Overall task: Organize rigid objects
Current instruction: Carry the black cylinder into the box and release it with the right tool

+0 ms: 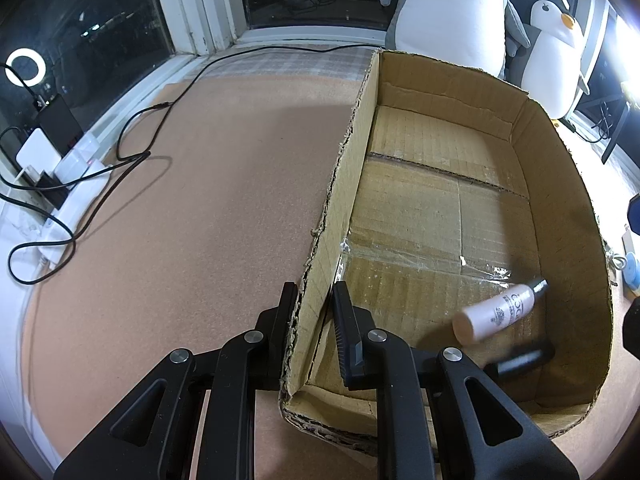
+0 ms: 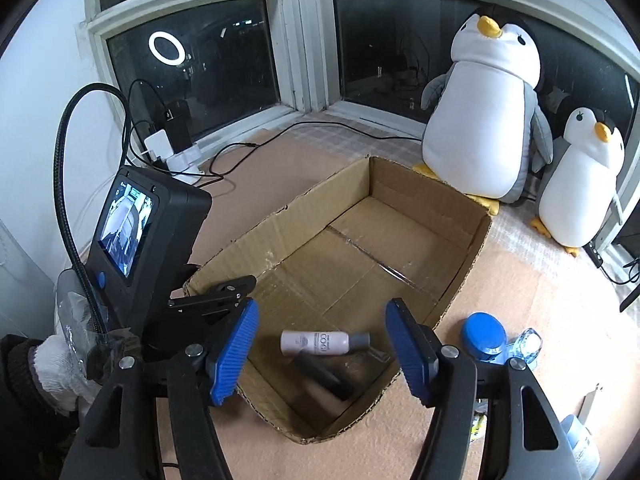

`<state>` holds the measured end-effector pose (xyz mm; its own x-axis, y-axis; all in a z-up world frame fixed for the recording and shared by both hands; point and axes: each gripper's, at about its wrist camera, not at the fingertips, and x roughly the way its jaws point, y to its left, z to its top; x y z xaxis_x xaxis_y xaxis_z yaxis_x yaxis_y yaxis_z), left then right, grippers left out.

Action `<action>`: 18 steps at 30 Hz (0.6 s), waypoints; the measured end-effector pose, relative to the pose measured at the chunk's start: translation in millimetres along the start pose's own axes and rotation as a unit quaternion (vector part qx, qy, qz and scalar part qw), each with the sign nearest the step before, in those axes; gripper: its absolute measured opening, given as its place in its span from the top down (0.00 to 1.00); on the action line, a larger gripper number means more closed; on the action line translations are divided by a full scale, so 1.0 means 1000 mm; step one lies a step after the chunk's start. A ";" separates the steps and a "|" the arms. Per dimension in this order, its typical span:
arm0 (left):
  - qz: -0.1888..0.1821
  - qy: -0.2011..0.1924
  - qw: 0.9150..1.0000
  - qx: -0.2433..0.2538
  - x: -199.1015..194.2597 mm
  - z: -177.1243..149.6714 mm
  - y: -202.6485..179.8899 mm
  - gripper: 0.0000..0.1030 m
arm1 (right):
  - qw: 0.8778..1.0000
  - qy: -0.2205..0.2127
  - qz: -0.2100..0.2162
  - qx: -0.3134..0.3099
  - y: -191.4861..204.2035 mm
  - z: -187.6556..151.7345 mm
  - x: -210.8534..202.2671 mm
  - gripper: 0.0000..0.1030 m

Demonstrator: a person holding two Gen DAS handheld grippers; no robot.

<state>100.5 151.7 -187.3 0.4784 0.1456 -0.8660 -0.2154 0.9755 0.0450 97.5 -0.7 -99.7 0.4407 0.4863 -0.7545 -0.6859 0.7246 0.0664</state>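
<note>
An open cardboard box point(image 1: 568, 184) stands on the brown mat. Its left wall sits between the black fingers of my left gripper point(image 1: 314, 296), which is shut on it near the front corner. In the right wrist view that gripper's body with its small screen point(image 2: 132, 232) is at the box's point(image 2: 460, 280) left edge, held by a gloved hand point(image 2: 60, 360). A pale pink bottle point(image 2: 316, 343) with a grey cap lies on its side inside the box, below my right gripper point(image 2: 322, 308), whose blue pads stand wide open and hold nothing. The bottle point(image 1: 496, 312) rests beside a blurred dark object point(image 1: 520, 358).
A blue-capped jar point(image 2: 484, 338) and a clear blue item point(image 2: 528, 344) sit on the mat right of the box. Two plush penguins point(image 2: 484, 120) stand behind it by the window. A power strip with chargers point(image 1: 60, 168) and black cables point(image 1: 132, 152) lie at the left.
</note>
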 end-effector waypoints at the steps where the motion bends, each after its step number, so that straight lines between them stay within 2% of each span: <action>1: 0.000 0.000 1.000 0.000 0.000 0.000 0.000 0.84 | 1.000 0.000 0.000 0.001 0.000 0.000 -0.001 0.38; 18: 0.004 0.001 1.000 0.004 0.000 0.000 0.002 0.84 | 1.000 -0.005 -0.016 0.014 -0.018 -0.011 -0.017 0.37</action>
<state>100.0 153.6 -187.0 0.4761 0.1524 -0.8661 -0.2124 0.9756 0.0549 95.9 -27.9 -95.1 0.4684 0.4675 -0.7498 -0.6555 0.7528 0.0599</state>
